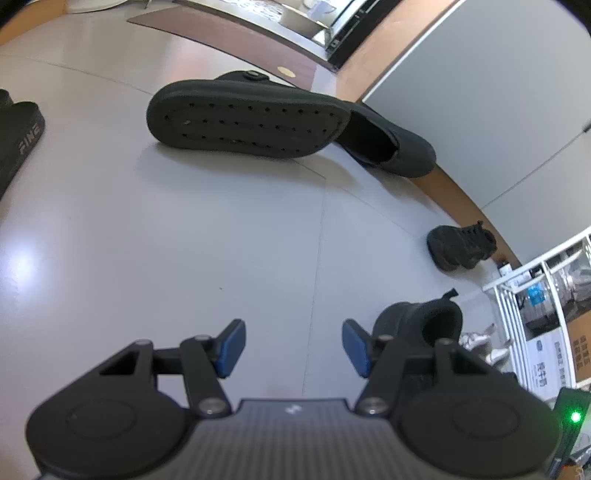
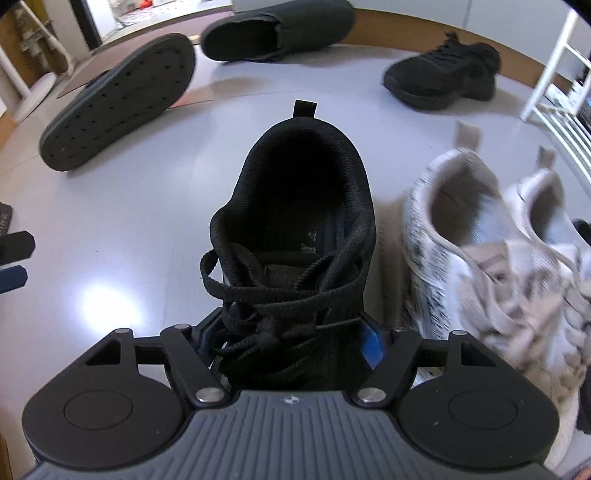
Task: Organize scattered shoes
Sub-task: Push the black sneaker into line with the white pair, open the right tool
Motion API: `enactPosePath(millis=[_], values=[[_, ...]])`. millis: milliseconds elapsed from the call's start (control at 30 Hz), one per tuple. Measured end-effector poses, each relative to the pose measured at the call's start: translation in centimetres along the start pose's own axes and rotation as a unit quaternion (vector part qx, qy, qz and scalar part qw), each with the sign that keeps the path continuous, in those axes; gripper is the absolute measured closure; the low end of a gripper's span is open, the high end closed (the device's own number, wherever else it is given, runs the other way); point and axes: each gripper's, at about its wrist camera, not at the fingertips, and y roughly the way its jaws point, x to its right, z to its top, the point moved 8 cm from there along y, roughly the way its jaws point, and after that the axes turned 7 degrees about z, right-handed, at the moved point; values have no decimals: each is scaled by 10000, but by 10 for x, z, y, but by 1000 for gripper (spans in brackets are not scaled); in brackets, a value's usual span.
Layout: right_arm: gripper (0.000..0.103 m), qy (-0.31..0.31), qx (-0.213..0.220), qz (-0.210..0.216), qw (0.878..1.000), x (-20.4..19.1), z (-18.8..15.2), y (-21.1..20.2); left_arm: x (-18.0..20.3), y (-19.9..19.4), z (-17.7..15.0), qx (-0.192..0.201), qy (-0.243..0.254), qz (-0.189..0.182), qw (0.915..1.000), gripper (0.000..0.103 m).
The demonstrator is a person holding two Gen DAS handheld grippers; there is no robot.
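My right gripper [image 2: 291, 343] is shut on the laced front of a black sneaker [image 2: 295, 229], whose heel points away from me. The same sneaker [image 1: 421, 325] shows at the right of my left gripper [image 1: 293, 347], which stands open over bare floor with nothing between its blue pads. Ahead lie a black clog tipped on its side, sole showing [image 1: 247, 122] [image 2: 118, 99], and its upright mate [image 1: 388, 144] [image 2: 277, 29]. A second black sneaker [image 1: 461, 245] [image 2: 443, 77] rests by the wall. A pair of white sneakers [image 2: 498, 236] sits right of the held shoe.
A black slide sandal [image 1: 18, 136] lies at the far left. A white rack [image 1: 535, 295] [image 2: 554, 81] stands at the right. A wooden skirting board [image 1: 454, 188] runs along the grey wall. The grey floor [image 1: 166, 229] is open in the middle.
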Motion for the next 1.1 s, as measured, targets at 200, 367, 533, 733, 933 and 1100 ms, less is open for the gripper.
enactPosePath(millis=[200, 367, 533, 733, 933, 1100], values=[[27, -54, -51, 84, 9999, 3, -9, -3, -1, 3, -3, -70, -68, -48, 9999, 42], [27, -169, -100, 223, 9996, 4, -8, -3, 3, 8, -4, -191, 8, -86, 9998, 42], [24, -193, -97, 352, 9991, 4, -10, -5, 13, 9, -4, -198, 74, -142, 9997, 38], [23, -225, -56, 556, 9982, 5, -11, -26, 22, 13, -8, -294, 68, -248, 9992, 36], [23, -499, 1, 457, 9977, 13, -10, -56, 28, 14, -8, -320, 77, -350, 9988, 36], [23, -300, 174, 644, 9973, 29, -8, -94, 26, 14, -7, -408, 153, -265, 9987, 35]])
